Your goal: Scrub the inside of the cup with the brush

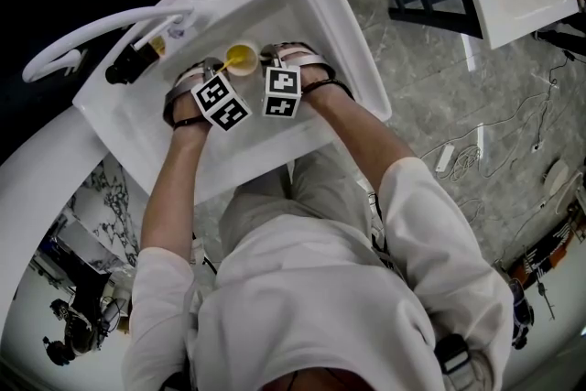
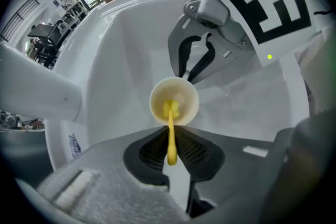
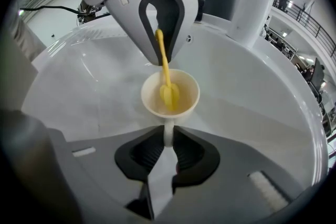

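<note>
Nearest in the left gripper view, the left gripper (image 2: 170, 150) was clamped on the thin yellow handle of the brush (image 2: 171, 136). The brush head sat inside the cup (image 2: 174, 103), at twelve o'clock from the jaws. The right gripper view showed the right gripper (image 3: 167, 140) closed on the cup's white handle, a hold the left view hid behind the cup. In the head view the marker cubes covered both sets of jaws above the white sink (image 1: 311, 14). There the cup showed only as a yellow disc. Whether it touched the basin floor was unclear. A white hose (image 1: 92, 32) lay at nine o'clock.
</note>
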`<state>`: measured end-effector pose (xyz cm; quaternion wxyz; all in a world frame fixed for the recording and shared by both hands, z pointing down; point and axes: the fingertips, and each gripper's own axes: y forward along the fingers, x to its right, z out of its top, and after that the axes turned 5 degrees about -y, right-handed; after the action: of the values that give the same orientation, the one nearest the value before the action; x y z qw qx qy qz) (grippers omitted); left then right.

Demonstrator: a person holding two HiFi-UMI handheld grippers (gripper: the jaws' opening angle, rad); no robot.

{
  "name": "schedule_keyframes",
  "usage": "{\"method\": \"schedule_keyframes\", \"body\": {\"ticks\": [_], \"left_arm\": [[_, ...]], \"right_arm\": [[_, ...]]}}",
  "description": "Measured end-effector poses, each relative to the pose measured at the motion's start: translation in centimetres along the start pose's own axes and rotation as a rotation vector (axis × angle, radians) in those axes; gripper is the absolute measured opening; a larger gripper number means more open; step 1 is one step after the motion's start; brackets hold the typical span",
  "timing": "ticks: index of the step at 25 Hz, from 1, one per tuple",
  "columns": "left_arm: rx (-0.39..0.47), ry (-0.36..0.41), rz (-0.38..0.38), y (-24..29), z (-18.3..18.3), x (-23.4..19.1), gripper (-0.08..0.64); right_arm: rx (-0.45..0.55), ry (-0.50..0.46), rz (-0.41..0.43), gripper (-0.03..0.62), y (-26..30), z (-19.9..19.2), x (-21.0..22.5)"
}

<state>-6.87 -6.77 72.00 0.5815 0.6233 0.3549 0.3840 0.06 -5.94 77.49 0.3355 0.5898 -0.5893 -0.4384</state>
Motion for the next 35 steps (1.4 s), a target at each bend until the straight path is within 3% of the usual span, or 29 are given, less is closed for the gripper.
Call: {"method": "schedule_keyframes", "body": {"ticks": [6,11,35], "left_arm": [[0.029,0.055,-0.065,0.9,0.9,2.4,0.040],[0.094,-0.009,-0.102,0.4,0.9,2.3,0.040],[0.210,-0.111,-0.022,-6.3,-0.4,0.1,0.040]], "right_arm": [[0.004,0.013,0.012,0.051,0.0,-0.2,-0.2],[0.007,0.016,0.016,0.051,0.0,-0.3,-0.1],[-0.021,0.020,0.012,0.051,0.3,-0.2,-0.2]]}}
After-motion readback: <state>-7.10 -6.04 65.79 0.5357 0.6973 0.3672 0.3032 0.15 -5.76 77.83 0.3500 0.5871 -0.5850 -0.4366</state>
